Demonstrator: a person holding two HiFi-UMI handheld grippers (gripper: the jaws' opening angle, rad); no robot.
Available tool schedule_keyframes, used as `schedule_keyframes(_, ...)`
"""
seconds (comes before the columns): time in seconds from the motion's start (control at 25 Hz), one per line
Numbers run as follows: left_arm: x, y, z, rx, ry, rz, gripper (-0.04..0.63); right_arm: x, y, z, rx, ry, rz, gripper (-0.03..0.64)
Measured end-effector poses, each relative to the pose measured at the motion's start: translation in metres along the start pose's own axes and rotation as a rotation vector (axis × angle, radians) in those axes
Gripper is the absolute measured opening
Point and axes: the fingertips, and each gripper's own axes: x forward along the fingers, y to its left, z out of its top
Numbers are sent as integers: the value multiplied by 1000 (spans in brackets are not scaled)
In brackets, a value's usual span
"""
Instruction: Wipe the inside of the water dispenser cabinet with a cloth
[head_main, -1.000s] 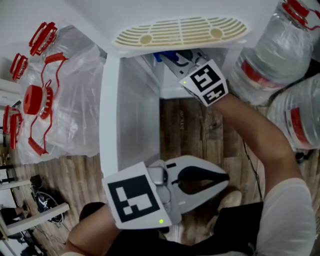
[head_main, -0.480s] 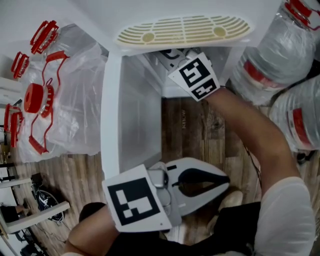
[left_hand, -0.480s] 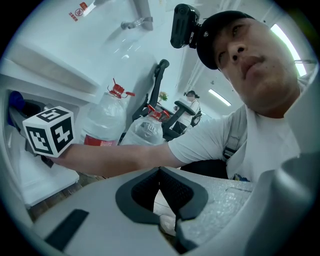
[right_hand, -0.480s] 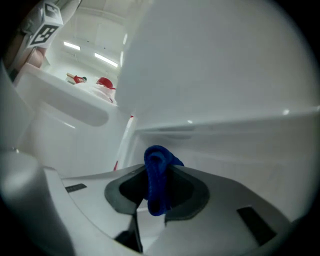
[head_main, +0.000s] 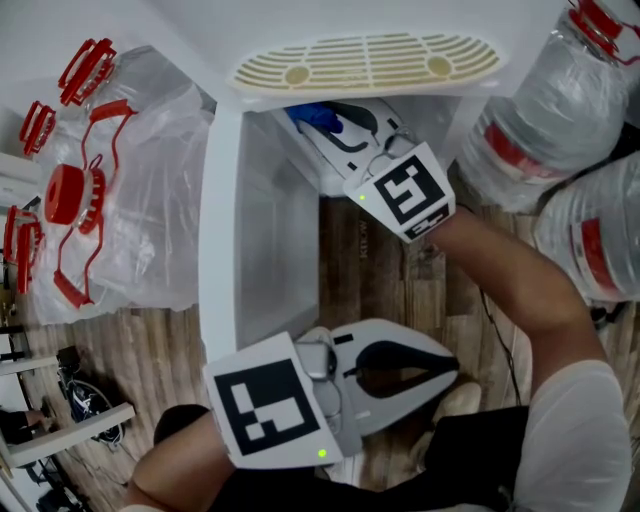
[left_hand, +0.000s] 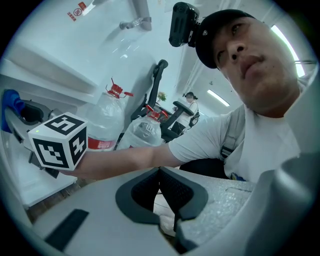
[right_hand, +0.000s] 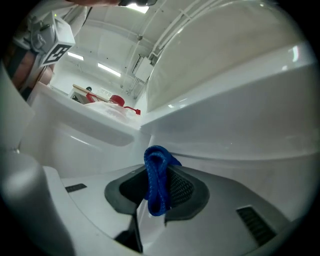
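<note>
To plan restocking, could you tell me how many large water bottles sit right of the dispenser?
2 bottles: one beside the cabinet, another nearer, by the arm; more may be hidden.

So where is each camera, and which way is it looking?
Head view: sits on the person's head, faces steeply down at the water dispenser's open cabinet; shows the left gripper, right gripper and right arm.
Left gripper view: rides the left gripper, faces along its shut, empty jaws back at the person's chest; shows the right arm.
Right gripper view: rides the right gripper, faces into the white cabinet; shows its jaws pinching the blue cloth.
Shared: head and right gripper views both show the blue cloth.
</note>
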Motion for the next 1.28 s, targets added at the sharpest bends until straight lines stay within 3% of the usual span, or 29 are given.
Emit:
schedule_keyframes(0.56, -1, -7, -3, 2, 8, -5, 0, 13, -89, -51, -28, 132, -283, 89)
schedule_keyframes(0.68, -2, -7, -2, 1, 8, -4, 0, 23, -106, -60, -83, 157, -324, 89)
schedule_keyframes(0.96, -5, -9, -2, 7, 8, -5, 0, 46, -110, -97, -118, 232, -343, 89)
schedule_keyframes(1.28, -10, -11, 0, 10, -3, -2, 0, 58, -90, -166, -26, 401, -300, 89)
